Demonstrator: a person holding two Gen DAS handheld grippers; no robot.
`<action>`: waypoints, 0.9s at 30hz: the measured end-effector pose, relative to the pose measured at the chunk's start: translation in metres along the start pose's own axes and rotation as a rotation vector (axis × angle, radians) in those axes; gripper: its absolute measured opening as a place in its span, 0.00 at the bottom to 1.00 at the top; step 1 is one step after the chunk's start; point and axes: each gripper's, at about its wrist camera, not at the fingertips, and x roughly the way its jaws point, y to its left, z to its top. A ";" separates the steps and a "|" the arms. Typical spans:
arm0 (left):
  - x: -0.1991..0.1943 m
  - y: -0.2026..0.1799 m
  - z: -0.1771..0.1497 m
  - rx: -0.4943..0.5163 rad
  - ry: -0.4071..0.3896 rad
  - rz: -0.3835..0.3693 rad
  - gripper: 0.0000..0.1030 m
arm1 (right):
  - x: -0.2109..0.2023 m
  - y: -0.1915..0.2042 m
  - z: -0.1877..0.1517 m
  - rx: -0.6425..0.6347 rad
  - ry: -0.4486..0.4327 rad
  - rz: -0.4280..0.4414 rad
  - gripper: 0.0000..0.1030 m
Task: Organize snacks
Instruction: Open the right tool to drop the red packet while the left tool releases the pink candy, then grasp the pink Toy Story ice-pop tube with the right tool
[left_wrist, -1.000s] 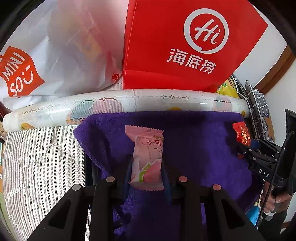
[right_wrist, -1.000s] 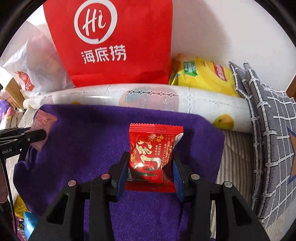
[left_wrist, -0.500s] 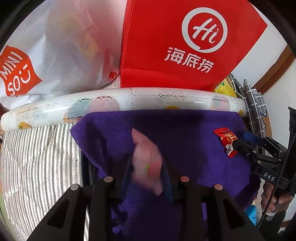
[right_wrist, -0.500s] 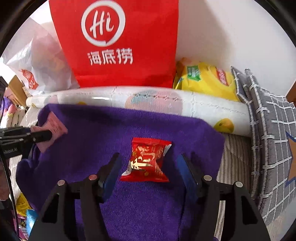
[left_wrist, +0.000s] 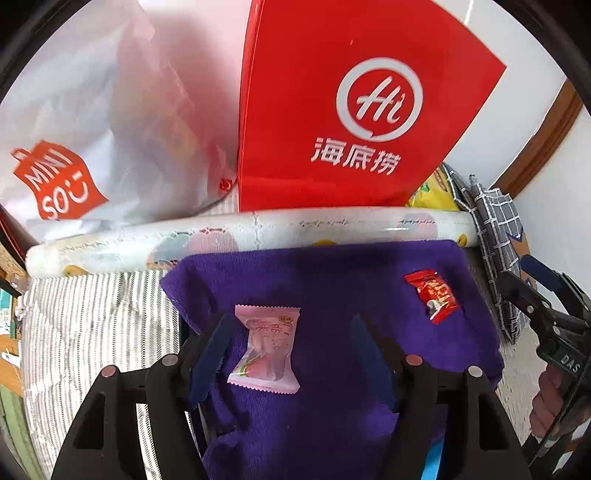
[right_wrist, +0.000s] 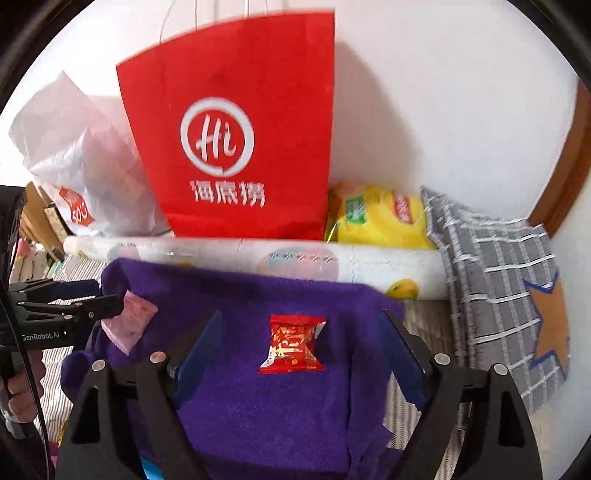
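Note:
A pink snack packet (left_wrist: 266, 347) lies on the purple towel (left_wrist: 332, 280). My left gripper (left_wrist: 290, 350) hangs over it with jaws opening; the packet sits loose between them, close to the left finger. A red snack packet (right_wrist: 293, 345) lies further right on the same towel (right_wrist: 240, 295). My right gripper (right_wrist: 301, 349) is above it, its jaws opening wide, neither pad touching it. In the right wrist view the left gripper (right_wrist: 99, 295) and the pink packet (right_wrist: 129, 325) show at the left. The left wrist view shows the red packet (left_wrist: 432, 295) and the right gripper (left_wrist: 546, 291) at the right.
Behind the towel lies a rolled patterned sheet (left_wrist: 258, 232). A red paper bag (right_wrist: 236, 147) and a white plastic bag (left_wrist: 92, 129) stand against the wall. A yellow chip bag (right_wrist: 376, 218) and a grey checked cushion (right_wrist: 498, 277) are at the right. Striped cloth (left_wrist: 92, 314) lies left.
Both grippers have let go of their packets and opened while rising. The pink and red packets now lie free on the towel and look smaller from above.

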 end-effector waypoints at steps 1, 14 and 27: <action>-0.003 -0.001 0.000 0.002 -0.006 0.003 0.68 | -0.005 0.000 -0.001 -0.004 -0.012 -0.003 0.82; -0.081 -0.025 -0.004 0.043 -0.165 -0.038 0.68 | -0.077 -0.016 -0.059 0.058 -0.023 -0.094 0.82; -0.129 -0.019 -0.068 0.049 -0.170 0.019 0.68 | -0.057 -0.047 -0.155 0.267 0.191 0.010 0.52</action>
